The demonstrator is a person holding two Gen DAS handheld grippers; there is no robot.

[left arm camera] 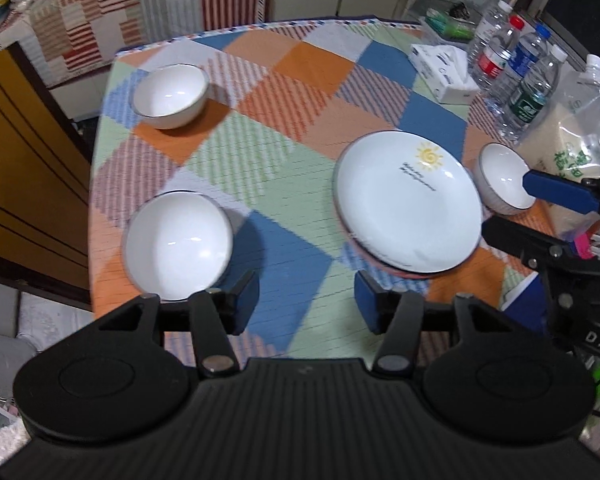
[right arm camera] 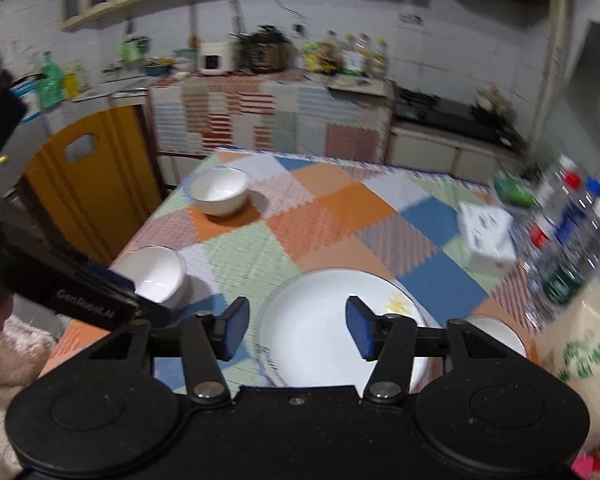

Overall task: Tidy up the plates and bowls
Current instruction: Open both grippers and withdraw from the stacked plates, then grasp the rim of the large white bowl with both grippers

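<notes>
A white plate with a sun print point(left arm camera: 408, 204) lies on top of another plate on the checked tablecloth point(left arm camera: 284, 152); it also shows in the right wrist view point(right arm camera: 316, 320). A small white bowl point(left arm camera: 502, 178) sits to its right. Two more white bowls stand at the near left point(left arm camera: 178, 240) and the far left point(left arm camera: 170, 94). My left gripper point(left arm camera: 306, 304) is open and empty above the cloth between the near bowl and the plates. My right gripper point(right arm camera: 296, 328) is open and empty above the plate; its blue finger point(left arm camera: 556, 190) reaches in over the small bowl.
Several water bottles point(left arm camera: 516, 64), a tissue box point(left arm camera: 444, 68) and a bag of rice point(left arm camera: 576, 148) stand along the table's right side. A yellow cabinet door point(left arm camera: 24, 160) is left of the table. A cloth-covered counter point(right arm camera: 268, 116) runs behind.
</notes>
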